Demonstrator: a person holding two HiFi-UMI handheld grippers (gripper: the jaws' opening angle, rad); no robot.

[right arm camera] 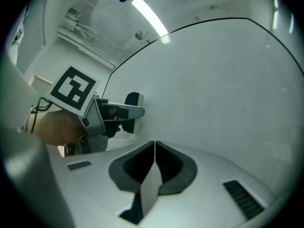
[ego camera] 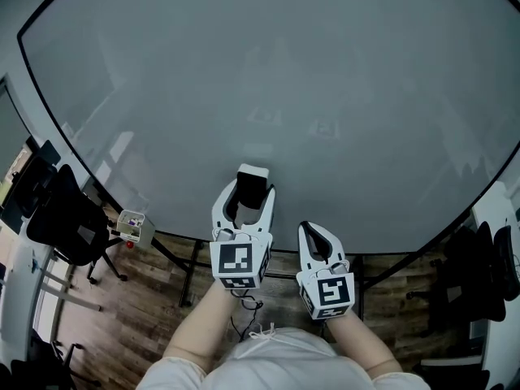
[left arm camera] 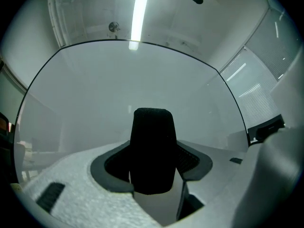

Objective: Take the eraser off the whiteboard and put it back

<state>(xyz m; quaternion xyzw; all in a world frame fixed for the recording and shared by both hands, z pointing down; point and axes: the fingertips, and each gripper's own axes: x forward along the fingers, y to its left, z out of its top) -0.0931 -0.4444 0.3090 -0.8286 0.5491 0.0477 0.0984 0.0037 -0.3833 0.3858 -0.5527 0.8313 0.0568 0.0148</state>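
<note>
The eraser (ego camera: 253, 174) is off the whiteboard (ego camera: 284, 80) and held in your left gripper (ego camera: 249, 197). Its jaws stand wide apart and clamp the eraser from both sides. In the left gripper view the eraser's black textured face (left arm camera: 152, 151) fills the gap between the jaws, and its white end points away from you toward the board.

The eraser sits in front of the lower middle of the whiteboard, close to the surface. In the right gripper view it (right arm camera: 133, 104) appears just beside the board. No view settles whether it touches.

Your right gripper (ego camera: 312, 231) hangs to the right of the left gripper and nearer to you. Its jaws are pressed together with nothing between them.

Step in hand, as judged: removal is complete and the return is pending.

Next move:
1. Carry the eraser forward until it lies flat against the board.
2. Keep the clamp firm until contact is made.
3. Part the jaws only when the eraser stays in place, then draw the left gripper straight back.
</note>
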